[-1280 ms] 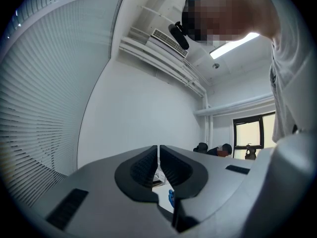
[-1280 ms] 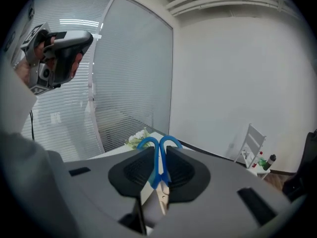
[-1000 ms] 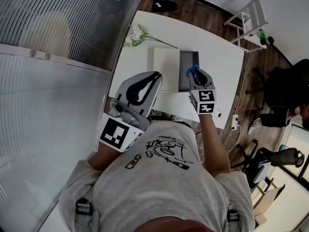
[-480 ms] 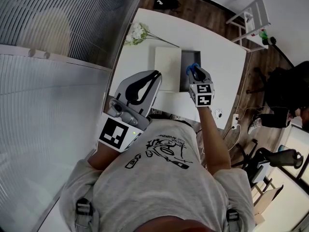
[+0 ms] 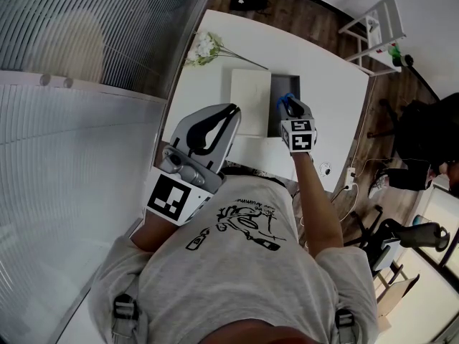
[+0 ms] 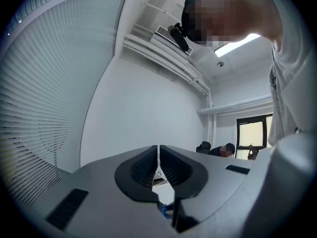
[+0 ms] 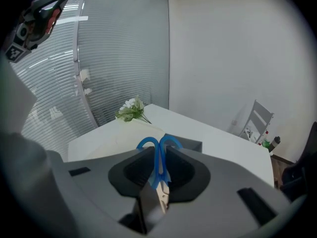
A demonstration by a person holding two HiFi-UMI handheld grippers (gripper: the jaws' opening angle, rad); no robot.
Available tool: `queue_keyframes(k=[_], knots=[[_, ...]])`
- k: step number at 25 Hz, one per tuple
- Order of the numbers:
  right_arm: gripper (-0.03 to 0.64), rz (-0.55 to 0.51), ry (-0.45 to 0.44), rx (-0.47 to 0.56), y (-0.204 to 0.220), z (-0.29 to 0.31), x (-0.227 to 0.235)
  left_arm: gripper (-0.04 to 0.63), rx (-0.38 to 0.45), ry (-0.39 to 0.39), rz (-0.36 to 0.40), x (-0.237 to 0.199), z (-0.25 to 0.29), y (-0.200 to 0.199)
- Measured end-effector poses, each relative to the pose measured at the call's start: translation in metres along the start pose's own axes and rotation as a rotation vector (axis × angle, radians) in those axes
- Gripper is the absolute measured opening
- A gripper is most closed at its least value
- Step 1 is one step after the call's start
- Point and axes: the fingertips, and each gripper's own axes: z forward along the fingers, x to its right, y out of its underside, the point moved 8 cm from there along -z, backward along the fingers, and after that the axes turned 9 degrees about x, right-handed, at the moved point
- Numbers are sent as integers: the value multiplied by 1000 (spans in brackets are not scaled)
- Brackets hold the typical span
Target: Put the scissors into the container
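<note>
Blue-handled scissors (image 7: pixel 159 155) are clamped in my right gripper (image 7: pixel 159 150), handle loops pointing forward, blades back toward the camera. In the head view that right gripper (image 5: pixel 290 106) hovers over the dark grey container (image 5: pixel 281 99) on the white table (image 5: pixel 330 99), the scissors (image 5: pixel 287 101) showing at its tip. My left gripper (image 5: pixel 231 110) is held up near the person's chest, off the table's near edge, jaws together with nothing between them. In its own view the left gripper (image 6: pixel 158 155) points up at a wall and ceiling.
A white lid or board (image 5: pixel 250 100) lies against the container's left side. White flowers (image 5: pixel 203 49) lie at the table's far left corner. A white chair (image 5: pixel 376 27) stands beyond the table on the wooden floor. Window blinds (image 5: pixel 93 27) run along the left.
My right gripper has carried the scissors a little farther forward over the container. The left gripper has stayed where it was.
</note>
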Motion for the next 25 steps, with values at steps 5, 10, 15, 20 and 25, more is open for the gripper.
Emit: queue_keyframes(k=[5,10,15,20,25], knots=[[83,24,-1,-33,8,12,3,31,-5,-3,-4,-4,3,3],[83,43,-4,-66,11,24,6,31,-16,-10,-13,-6,5,4],[83,49,-1,-92,17,36,11,31,-17,-19,-11,-11,6,4],[83,67,2,-124,25,45,13,31,-19,-32,-14,-14,6,5],[83,84,14,-159,30,53,14,31,-27,-42,-17,-18,4,6]])
